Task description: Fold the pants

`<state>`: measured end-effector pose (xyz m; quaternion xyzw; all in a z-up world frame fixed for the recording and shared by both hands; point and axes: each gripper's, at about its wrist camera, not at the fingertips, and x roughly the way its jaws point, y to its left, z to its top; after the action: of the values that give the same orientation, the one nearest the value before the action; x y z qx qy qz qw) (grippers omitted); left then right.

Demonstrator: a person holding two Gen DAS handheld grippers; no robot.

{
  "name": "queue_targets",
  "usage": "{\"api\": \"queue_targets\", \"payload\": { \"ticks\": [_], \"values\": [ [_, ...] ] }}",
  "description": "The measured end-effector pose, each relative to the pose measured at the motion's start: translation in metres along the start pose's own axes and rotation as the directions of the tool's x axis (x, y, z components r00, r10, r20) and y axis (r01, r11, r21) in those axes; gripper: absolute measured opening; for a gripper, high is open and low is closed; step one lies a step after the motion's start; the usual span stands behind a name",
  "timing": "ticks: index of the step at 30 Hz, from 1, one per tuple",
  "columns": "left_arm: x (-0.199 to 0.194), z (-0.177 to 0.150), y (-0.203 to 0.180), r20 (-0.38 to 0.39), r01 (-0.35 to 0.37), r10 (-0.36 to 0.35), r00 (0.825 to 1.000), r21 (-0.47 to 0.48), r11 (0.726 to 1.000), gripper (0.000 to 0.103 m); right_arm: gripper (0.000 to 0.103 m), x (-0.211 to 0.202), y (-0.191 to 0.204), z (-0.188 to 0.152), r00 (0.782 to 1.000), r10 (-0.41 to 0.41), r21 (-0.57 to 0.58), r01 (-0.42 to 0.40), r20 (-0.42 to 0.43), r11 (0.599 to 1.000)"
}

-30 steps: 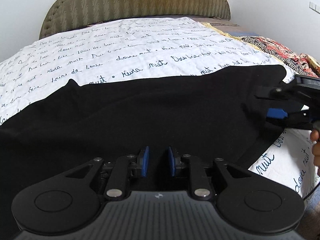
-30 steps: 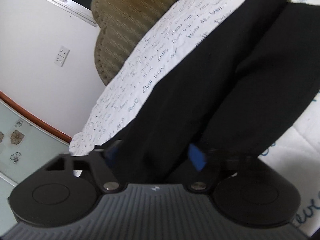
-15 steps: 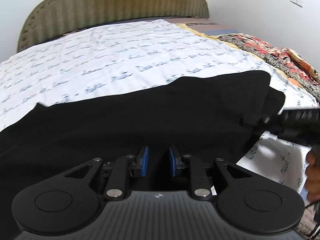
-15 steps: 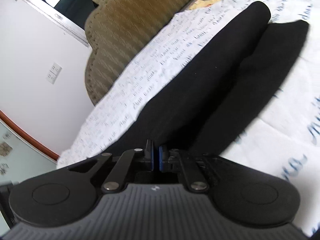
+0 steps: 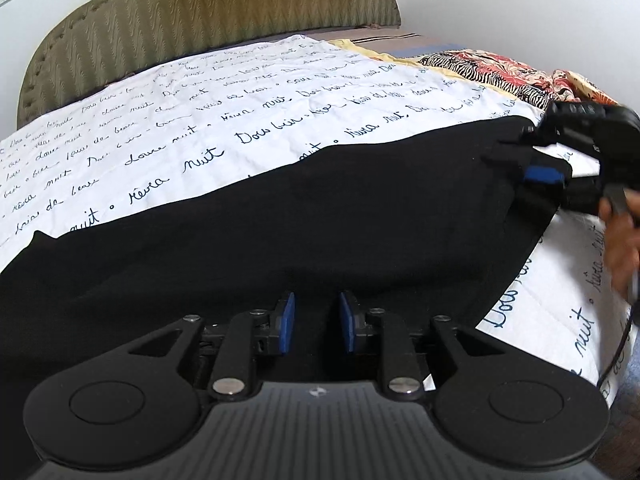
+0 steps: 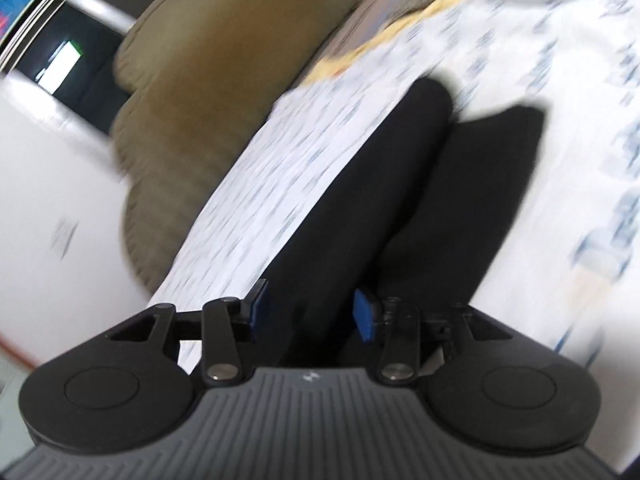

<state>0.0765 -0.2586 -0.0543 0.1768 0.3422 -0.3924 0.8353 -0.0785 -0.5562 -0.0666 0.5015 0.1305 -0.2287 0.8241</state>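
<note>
Black pants [image 5: 304, 216] lie flat across a white bedspread [image 5: 192, 120] with dark script writing. My left gripper [image 5: 314, 322] hovers over the near edge of the pants, jaws partly open with nothing between them. My right gripper [image 5: 536, 168] shows at the right end of the pants in the left wrist view, open. In the blurred right wrist view the right gripper [image 6: 310, 314] is open over the fabric, and two pant legs [image 6: 400, 184] stretch away side by side.
An olive padded headboard [image 5: 208, 12] stands at the far end of the bed. A patterned red and zebra-striped cloth [image 5: 500, 72] lies at the far right. The bed's right edge [image 5: 600, 360] drops off near my right hand.
The right gripper was open, shut half a second ago, and is open again now. The right end of the pants has shifted. The left gripper has kept its partly open gap.
</note>
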Motion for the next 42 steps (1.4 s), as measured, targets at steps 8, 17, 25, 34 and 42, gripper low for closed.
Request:
{"api": "queue_targets", "payload": {
  "ticks": [8,17,25,34,42],
  "values": [
    [0.001,-0.001,0.001,0.004,0.009,-0.009,1.000,-0.007,1.000,0.027,0.014,0.006,0.025,0.034,0.992,-0.115,-0.185,0.123,0.056,0.975],
    [0.001,-0.002,-0.003,0.010,-0.007,0.007,1.000,0.014,1.000,0.029,0.022,0.059,0.108,0.056,0.984,-0.177,-0.660,0.143,0.016,0.738],
    [0.003,-0.004,0.000,0.012,-0.039,0.039,0.999,0.017,0.999,0.089,0.043,0.034,0.098,0.089,0.976,-0.107,-0.557,0.196,0.189,0.807],
    [0.002,-0.003,0.002,0.037,-0.033,0.033,0.999,-0.006,0.999,0.089,0.046,-0.003,-0.022,0.110,0.975,-0.211,-0.261,0.221,0.068,0.940],
    [-0.019,0.000,-0.003,0.077,-0.058,0.055,0.995,0.030,0.998,0.089,0.011,0.039,-0.040,0.116,0.993,-0.117,-0.181,0.112,-0.020,0.977]
  ]
}}
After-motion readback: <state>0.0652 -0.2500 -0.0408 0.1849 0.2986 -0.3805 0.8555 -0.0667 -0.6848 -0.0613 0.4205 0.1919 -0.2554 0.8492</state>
